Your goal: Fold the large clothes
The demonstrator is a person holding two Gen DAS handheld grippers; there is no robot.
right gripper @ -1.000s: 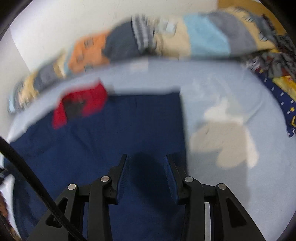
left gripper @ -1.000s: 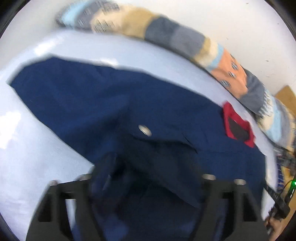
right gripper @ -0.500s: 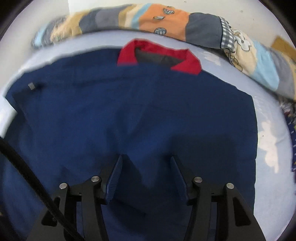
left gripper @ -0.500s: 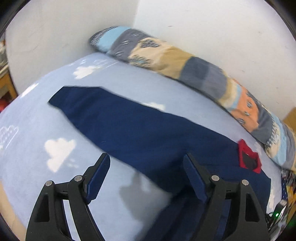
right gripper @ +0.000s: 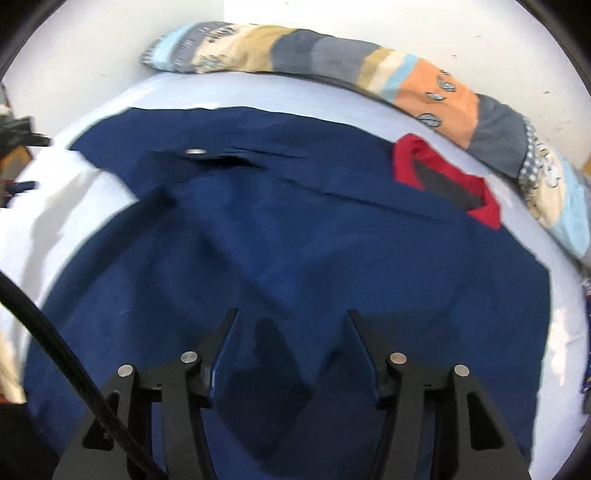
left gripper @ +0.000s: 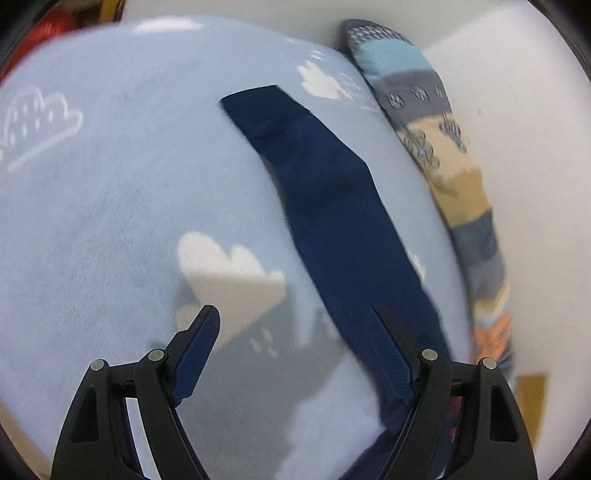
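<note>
The bed (left gripper: pixel 110 192), under a pale blue sheet printed with white clouds, fills most of both views and carries everything else. Along its far edge, against the white wall (right gripper: pixel 461 26), runs a long patchwork bolster (right gripper: pixel 436 88) in grey, tan, orange and light blue.

The navy shirt (right gripper: pixel 295 240) lies spread flat on the bed, just short of the bolster. Only the right wrist view shows its body: the red collar (right gripper: pixel 443 181) sits at the edge nearest the bolster, and a small silver snap (right gripper: pixel 195 151) shows on a folded-over flap far from the collar. The left wrist view shows none of that; it has one long sleeve (left gripper: pixel 332 206) stretched straight out over bare sheet, running alongside the bolster but apart from it, its squared cuff at the far end. That view also shows a cloud print (left gripper: pixel 225 266) on the sheet beside the sleeve.

The right hand-held gripper (right gripper: pixel 290 317) hangs over the lower part of the shirt, well away from the collar, jaws parted with nothing between them. A black cable (right gripper: pixel 55 332) crosses that view's corner.

The left hand-held gripper (left gripper: pixel 291 314) is spread wide, gripping nothing; one finger sits in front of the sleeve, the other over bare sheet by the cloud.
</note>
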